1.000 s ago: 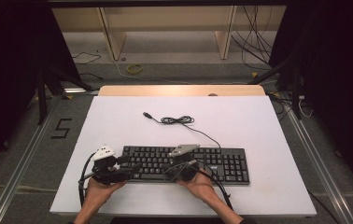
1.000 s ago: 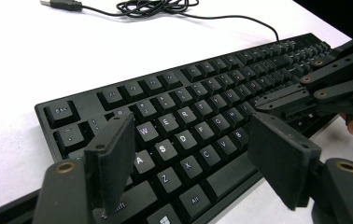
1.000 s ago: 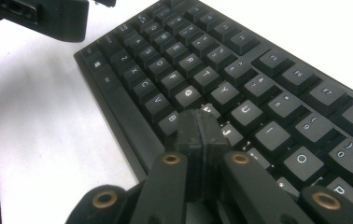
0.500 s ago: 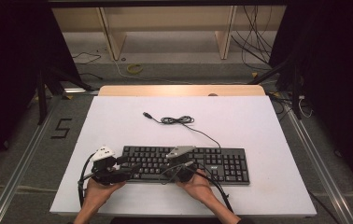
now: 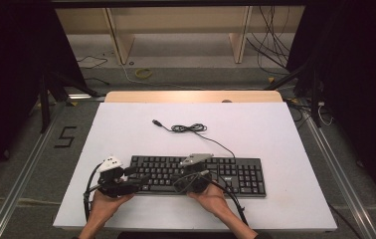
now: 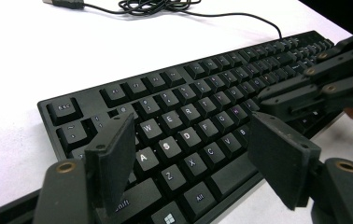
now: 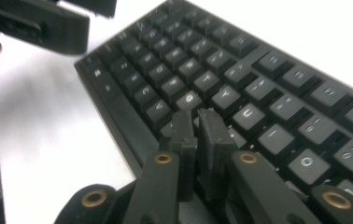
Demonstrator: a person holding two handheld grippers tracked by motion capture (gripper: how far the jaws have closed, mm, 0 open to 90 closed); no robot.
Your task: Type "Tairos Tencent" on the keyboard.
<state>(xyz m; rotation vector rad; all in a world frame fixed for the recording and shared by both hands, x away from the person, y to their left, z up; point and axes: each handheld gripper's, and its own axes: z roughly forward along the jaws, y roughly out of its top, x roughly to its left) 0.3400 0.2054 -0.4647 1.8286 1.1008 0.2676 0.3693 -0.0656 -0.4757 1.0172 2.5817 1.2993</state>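
Observation:
A black keyboard [image 5: 226,174] lies along the near part of the white table [image 5: 275,129], its cable [image 5: 188,128] coiled behind it. My left gripper [image 5: 135,178] hovers over the keyboard's left end, open, with the letter keys [image 6: 188,135] showing between its wide-set jaws. My right gripper [image 5: 198,172] points down at the middle keys. In the right gripper view its jaws [image 7: 198,116] stand nearly together with the tips at the key tops; they have just been opening slightly, and nothing is between them. The right gripper [image 6: 277,100] also appears in the left gripper view.
The cable's USB plug [image 5: 157,122] rests loose on the table behind the keyboard. A wooden strip [image 5: 191,96] runs along the table's far edge, with shelving and floor cables beyond. Dark curtains stand at both sides.

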